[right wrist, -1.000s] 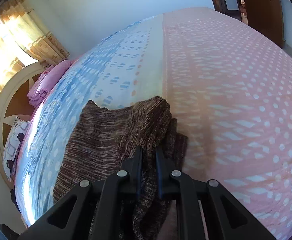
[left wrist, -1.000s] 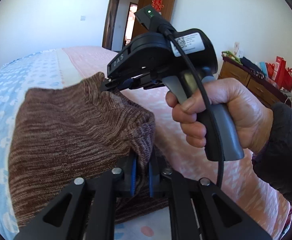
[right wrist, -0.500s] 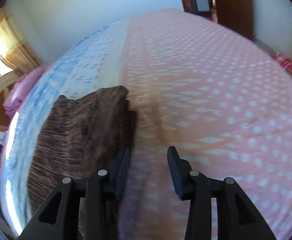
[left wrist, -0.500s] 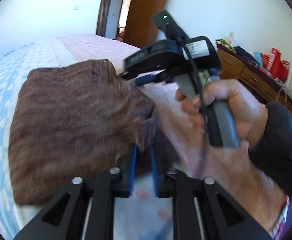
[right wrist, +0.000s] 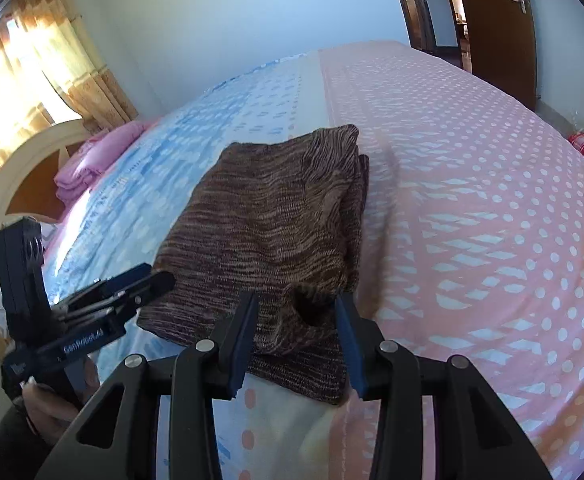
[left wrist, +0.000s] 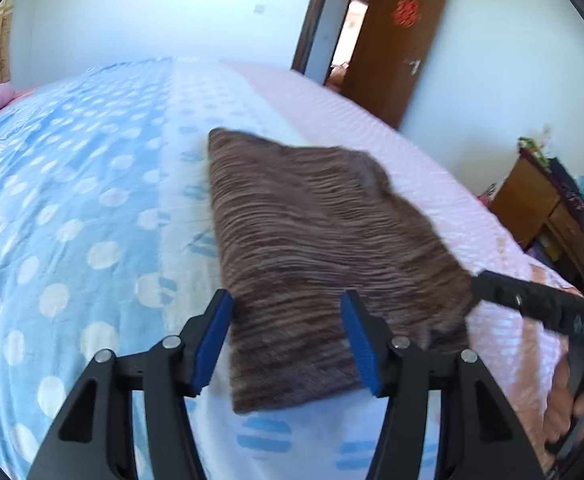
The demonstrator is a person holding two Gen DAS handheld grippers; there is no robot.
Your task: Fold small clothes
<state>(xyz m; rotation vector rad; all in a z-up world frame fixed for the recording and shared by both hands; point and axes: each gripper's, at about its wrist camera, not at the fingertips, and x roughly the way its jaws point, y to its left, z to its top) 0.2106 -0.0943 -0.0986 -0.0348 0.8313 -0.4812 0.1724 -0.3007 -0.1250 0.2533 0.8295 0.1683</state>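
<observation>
A brown knitted garment (left wrist: 312,240) lies folded in a flat rectangle on the bed; it also shows in the right wrist view (right wrist: 276,224). My left gripper (left wrist: 288,336) is open and empty, its blue-padded fingers hovering over the garment's near edge. My right gripper (right wrist: 296,336) is open and empty just above the garment's near end. The right gripper's body (left wrist: 544,304) shows at the right of the left wrist view. The left gripper (right wrist: 124,292) shows at the lower left of the right wrist view.
The bed cover is blue with white dots (left wrist: 64,208) on the left and pink with white dots (right wrist: 472,184) on the right. Pink folded bedding (right wrist: 92,160) lies by the headboard (right wrist: 20,160). A wooden cabinet (left wrist: 540,208) stands at the right. A brown door (left wrist: 400,40) is open behind.
Both grippers have opened and let go of the garment, then drawn back. The garment now lies flat and folded on the bed.
</observation>
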